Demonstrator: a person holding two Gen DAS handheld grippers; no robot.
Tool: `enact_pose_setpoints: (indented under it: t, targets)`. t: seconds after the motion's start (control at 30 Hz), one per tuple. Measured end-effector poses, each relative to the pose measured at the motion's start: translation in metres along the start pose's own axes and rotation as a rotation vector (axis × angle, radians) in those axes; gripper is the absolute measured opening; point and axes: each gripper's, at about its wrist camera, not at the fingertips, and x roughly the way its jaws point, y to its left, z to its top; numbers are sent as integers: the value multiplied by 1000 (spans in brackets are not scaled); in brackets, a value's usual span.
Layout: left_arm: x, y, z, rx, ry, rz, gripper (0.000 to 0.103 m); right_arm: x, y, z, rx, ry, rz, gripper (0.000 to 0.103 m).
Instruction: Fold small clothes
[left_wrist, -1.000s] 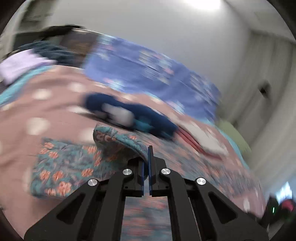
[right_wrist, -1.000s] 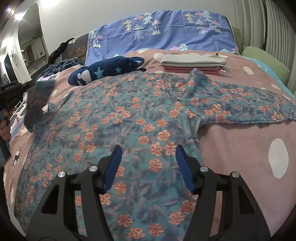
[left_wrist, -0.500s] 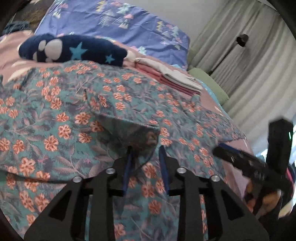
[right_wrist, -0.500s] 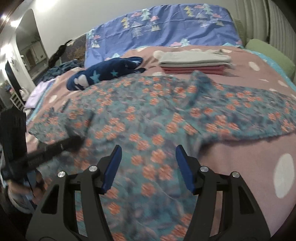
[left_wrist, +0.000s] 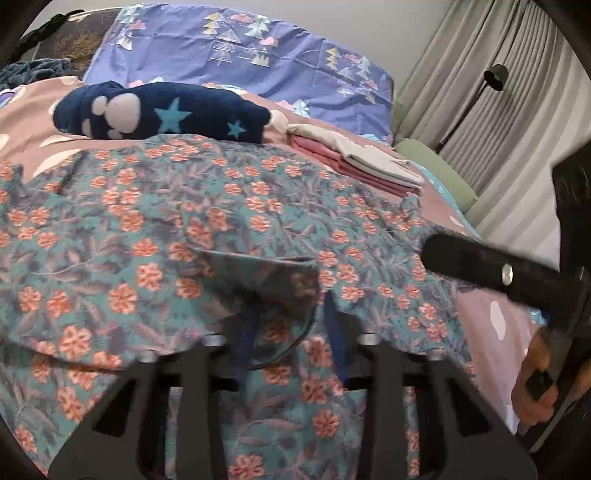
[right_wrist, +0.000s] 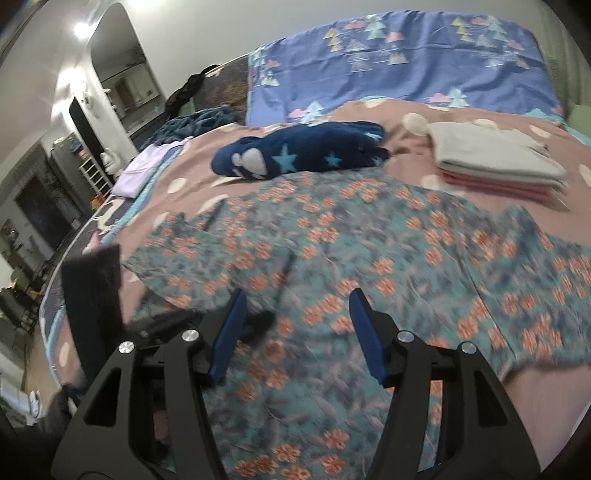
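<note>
Pink bedding with pale dots (right_wrist: 373, 118) covers the bed, and the floral garment (left_wrist: 229, 221) lies spread flat over its near half, teal with orange flowers. Its long axis runs left to right across the bed; in the right wrist view one sleeve reaches toward the left edge and the cloth stretches off to the right.

Nearest the left wrist camera, the left claw (left_wrist: 291, 325) sits low on the garment with its jaws closing. A raised fold of the floral cloth stands between the blue pads (left_wrist: 245, 347), though blur hides whether they press it yet. To its right, the right claw (left_wrist: 480, 264) reaches in over the cloth, gripped by a hand (left_wrist: 539, 387).

In its own view the right claw (right_wrist: 295, 328) hovers above the garment, jaws standing well apart with nothing between them; the left claw (right_wrist: 255, 325) shows as a dark blur just beside its left finger.

Beyond the garment lies a navy plush blanket with stars (right_wrist: 303, 151), its length also across the bed. Right of it sits a folded stack (right_wrist: 495, 162), grey on top of pink. Farthest back, a blue pillow with tree print (right_wrist: 406, 62) leans at the head of the bed, and grey curtains (left_wrist: 480, 122) hang at far right.
</note>
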Motion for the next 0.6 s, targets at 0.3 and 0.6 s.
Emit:
enact_pose_setpoints:
  t: [0.3, 0.6]
  targets:
    - [15, -20, -6, 102, 52, -44, 4, 19, -19, 5, 53, 83, -29, 55]
    - [18, -14, -7, 70, 61, -79, 7, 35, -24, 1, 63, 147, 141, 55]
